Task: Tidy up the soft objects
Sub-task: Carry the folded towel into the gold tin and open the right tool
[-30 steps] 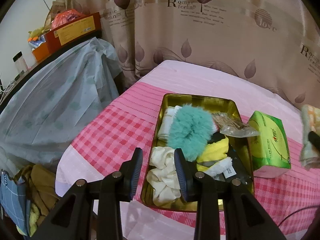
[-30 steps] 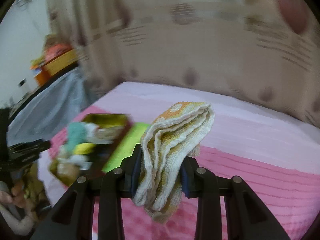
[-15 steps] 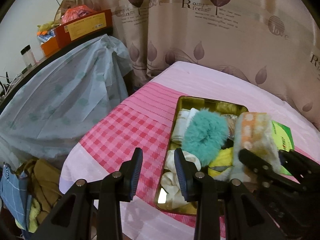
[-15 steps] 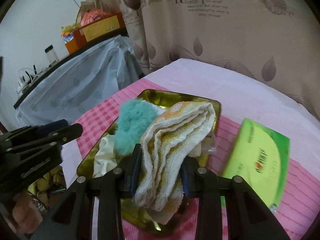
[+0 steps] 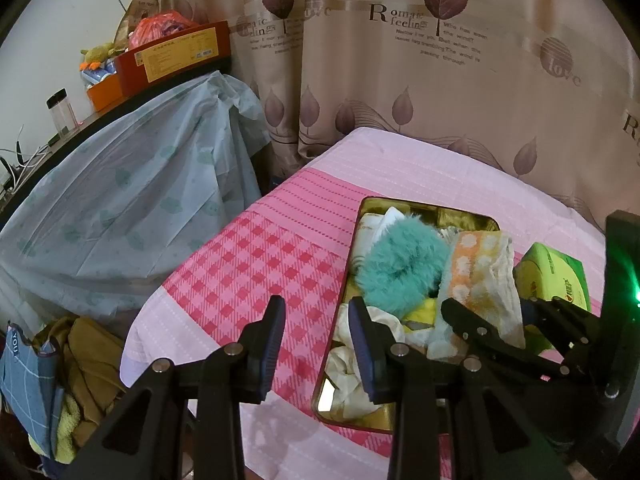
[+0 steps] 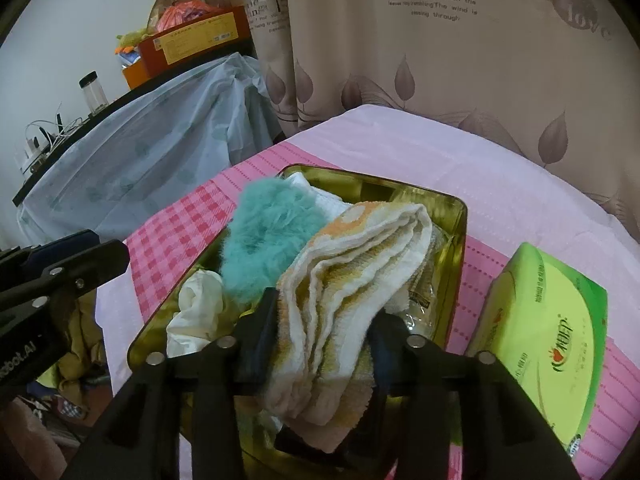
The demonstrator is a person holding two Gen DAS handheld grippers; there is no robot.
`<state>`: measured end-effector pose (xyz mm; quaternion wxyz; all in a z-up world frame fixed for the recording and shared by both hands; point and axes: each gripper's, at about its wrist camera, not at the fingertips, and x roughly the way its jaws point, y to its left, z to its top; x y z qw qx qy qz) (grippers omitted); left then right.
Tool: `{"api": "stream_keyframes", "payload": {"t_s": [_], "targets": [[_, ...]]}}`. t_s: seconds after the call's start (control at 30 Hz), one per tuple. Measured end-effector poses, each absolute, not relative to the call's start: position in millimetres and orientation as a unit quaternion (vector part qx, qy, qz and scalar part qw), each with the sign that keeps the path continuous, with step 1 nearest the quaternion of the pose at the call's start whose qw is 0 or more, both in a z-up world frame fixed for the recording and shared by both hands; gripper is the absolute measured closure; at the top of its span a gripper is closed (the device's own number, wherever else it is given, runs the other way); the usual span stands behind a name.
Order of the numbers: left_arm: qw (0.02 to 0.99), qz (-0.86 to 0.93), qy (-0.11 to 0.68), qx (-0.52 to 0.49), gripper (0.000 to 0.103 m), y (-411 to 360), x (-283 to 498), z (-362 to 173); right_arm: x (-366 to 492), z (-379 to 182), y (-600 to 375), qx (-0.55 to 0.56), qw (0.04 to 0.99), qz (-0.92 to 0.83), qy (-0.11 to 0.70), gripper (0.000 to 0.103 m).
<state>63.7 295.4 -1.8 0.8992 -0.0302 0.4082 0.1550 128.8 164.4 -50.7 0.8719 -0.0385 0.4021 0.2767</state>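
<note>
Right hand-held gripper [image 6: 324, 320] over the gold tin [image 6: 460, 216], jaws opening w/ the folded orange-and-white towel [image 6: 360, 264] between them. Pads look to be touching the cloth at both sides, but the squeeze is easing, so this reads as a release, not a carry.

Where the towel sits: straight ahead of the right hand-held gripper and partly under it, draped over the tin's contents. Its long axis runs away from the jaws, up and slightly right, toward the tin's far corner. Just left of it, touching, is the teal fluffy piece [image 6: 264, 236]; near-left, a cream cloth [image 6: 196, 308]. To the right, outside the tin on the pink bed cover [image 6: 520, 184], a green tissue pack [image 6: 552, 328].

Left hand-held gripper [image 5: 316, 332]: jaws apart, nothing between them, hovering at the tin's near-left edge, tilted downward. Seen from there, the towel [image 5: 480, 276] lies to the right, beyond the teal piece [image 5: 400, 268], w/ the right tool's fingers in front of it.

Judgement: the right hand is clearly the nearer one and owns this step. The drop depends on the towel landing inside the tin's rim, not hanging over the right-hand wall. Both tools angle down at the bed; no person's hand shows.
</note>
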Motion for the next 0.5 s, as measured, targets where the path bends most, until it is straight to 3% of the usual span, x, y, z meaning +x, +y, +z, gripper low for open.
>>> {"api": "stream_keyframes", "payload": {"t_s": [0.07, 0.13, 0.2, 0.27, 0.33, 0.5], "targets": [[0.900, 0.155, 0.406, -0.031, 0.070, 295, 62, 0, 124, -46, 160, -0.033, 0.876, 0.274, 0.396, 0.033], [0.901, 0.154, 0.404, -0.031, 0.070, 293, 62, 2, 116, -41, 156, -0.031, 0.882, 0.265, 0.388, 0.022], [0.902, 0.153, 0.402, -0.031, 0.070, 293, 62, 3, 105, -34, 151, -0.035, 0.886, 0.260, 0.382, 0.020], [0.903, 0.151, 0.401, -0.031, 0.070, 291, 62, 4, 97, -30, 145, -0.033, 0.887, 0.253, 0.384, 0.010], [0.903, 0.150, 0.401, -0.030, 0.070, 288, 61, 4, 86, -25, 138, -0.032, 0.891, 0.243, 0.382, 0.007], [0.907, 0.143, 0.396, -0.022, 0.070, 280, 59, 7, 60, -23, 124, -0.033, 0.897, 0.229, 0.377, 0.005]]}}
